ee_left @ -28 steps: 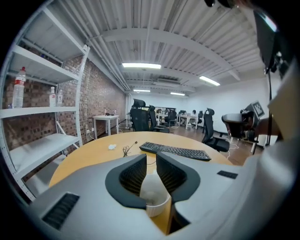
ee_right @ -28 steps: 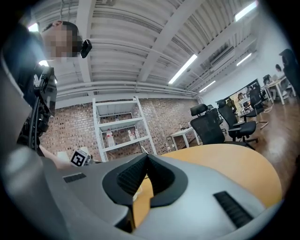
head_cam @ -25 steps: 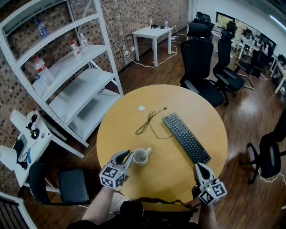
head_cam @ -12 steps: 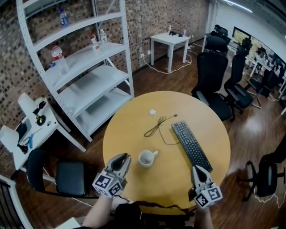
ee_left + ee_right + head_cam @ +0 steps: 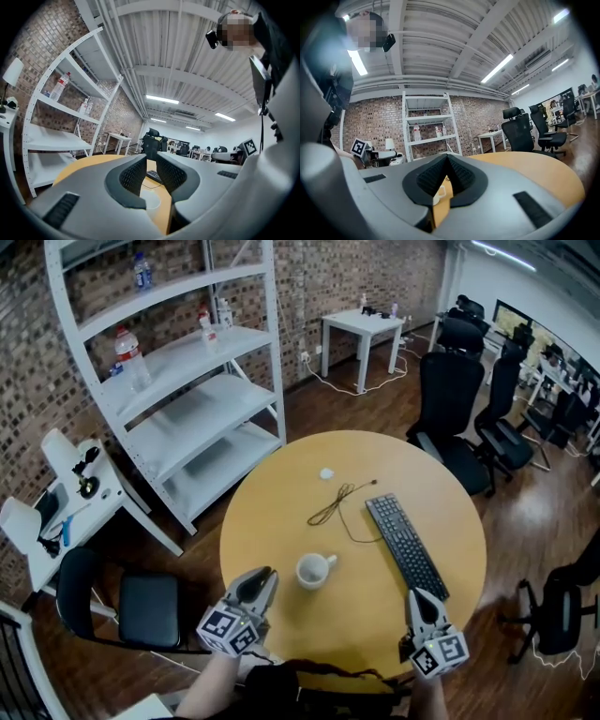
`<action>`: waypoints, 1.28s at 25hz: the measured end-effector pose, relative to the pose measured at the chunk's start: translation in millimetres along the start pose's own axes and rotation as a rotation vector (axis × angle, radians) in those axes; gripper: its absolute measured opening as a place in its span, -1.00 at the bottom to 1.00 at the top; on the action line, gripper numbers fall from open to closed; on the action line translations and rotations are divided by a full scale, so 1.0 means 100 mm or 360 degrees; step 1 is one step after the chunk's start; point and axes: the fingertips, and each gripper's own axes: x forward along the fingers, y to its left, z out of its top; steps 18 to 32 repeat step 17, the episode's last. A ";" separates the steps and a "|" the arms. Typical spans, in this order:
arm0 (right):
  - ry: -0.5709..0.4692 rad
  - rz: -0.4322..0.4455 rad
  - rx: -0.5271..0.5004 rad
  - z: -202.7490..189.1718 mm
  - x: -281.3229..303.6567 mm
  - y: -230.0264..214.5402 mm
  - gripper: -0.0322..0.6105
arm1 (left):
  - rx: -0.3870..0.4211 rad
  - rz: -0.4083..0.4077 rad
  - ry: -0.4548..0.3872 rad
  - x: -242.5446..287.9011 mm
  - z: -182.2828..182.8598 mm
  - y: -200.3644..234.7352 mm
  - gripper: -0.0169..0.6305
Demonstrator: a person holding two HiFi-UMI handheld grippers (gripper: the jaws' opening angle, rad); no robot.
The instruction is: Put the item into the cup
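At the table's near edge, the left gripper [image 5: 265,575] points far-right with its jaws slightly apart and empty. The right gripper [image 5: 419,595] is closed on nothing. The white cup [image 5: 312,571] stands upright on the round wooden table [image 5: 267,521], near the left jaws, and a small white object [image 5: 326,473] lies farther off. A white shelf [image 5: 178,381] stands far left.

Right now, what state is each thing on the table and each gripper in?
cup: upright, contents unclear.
left gripper: jaws apart, nothing between.
right gripper: jaws together, empty.
keyboard: lying flat.
cable: loosely bunched.
small white item: outside the cup.
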 end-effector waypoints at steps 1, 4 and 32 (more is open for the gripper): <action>0.0003 -0.0010 0.0000 -0.01 -0.02 -0.01 -0.89 | -0.0001 -0.0004 0.0013 0.01 -0.03 0.00 -0.75; 0.0002 -0.0046 0.0003 -0.02 -0.10 -0.05 -0.89 | -0.0016 -0.0022 0.0045 0.02 -0.10 -0.01 -0.75; 0.0009 -0.0152 0.0009 -0.08 -0.36 -0.16 -0.89 | -0.0064 -0.0092 0.0084 0.02 -0.21 -0.12 -0.75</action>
